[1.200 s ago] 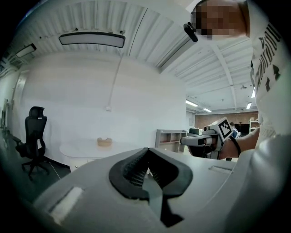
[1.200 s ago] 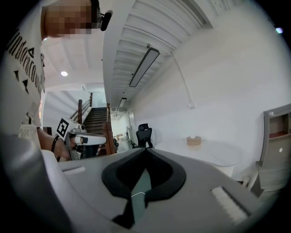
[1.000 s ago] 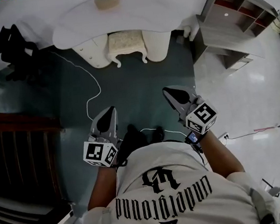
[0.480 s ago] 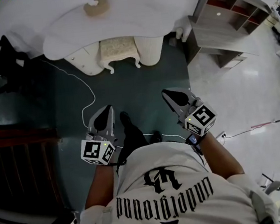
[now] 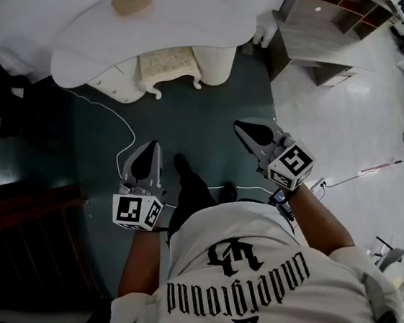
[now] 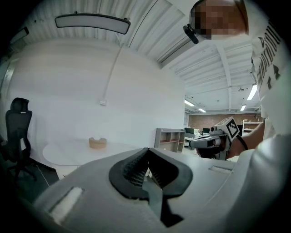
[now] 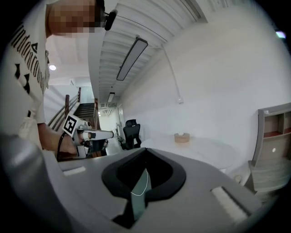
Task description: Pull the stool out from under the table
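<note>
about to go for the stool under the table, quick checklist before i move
1. Stool in place to be pulled: ok, it is tucked under the white table with its front legs showing.
2. Left tool free: ok, jaws together on nothing.
3. Right tool free: ok, jaws together on nothing.
4. Tools open for a grip: not ok, both are shut.
5. Stool within reach: not ok, a stretch of green carpet lies between the tools and the stool.
6. Floor ahead clear: not ok, a white cable lies on the carpet ahead of the left tool.
</note>
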### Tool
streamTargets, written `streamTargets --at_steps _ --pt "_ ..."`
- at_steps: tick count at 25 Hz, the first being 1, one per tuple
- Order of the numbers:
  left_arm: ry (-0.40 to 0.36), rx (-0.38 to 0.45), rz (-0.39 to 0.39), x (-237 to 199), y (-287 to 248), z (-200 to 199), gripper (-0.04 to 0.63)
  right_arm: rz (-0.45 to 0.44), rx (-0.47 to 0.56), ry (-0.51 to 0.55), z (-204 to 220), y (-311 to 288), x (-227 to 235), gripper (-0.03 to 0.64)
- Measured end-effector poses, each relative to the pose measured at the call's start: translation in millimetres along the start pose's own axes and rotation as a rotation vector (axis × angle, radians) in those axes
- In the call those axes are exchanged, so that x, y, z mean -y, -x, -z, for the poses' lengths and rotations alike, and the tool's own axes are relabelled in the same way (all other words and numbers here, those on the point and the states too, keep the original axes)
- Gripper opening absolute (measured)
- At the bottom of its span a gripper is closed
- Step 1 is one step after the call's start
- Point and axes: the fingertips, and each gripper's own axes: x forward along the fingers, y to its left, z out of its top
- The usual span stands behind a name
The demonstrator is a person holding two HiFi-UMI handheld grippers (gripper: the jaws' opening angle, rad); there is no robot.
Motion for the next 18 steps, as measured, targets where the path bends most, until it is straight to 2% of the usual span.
streamTargets --at_steps 18 --pt "0.016 -0.053 0.099 -197 -112 26 0.011 0.137 -0.05 -0.006 11 -189 75 0.006"
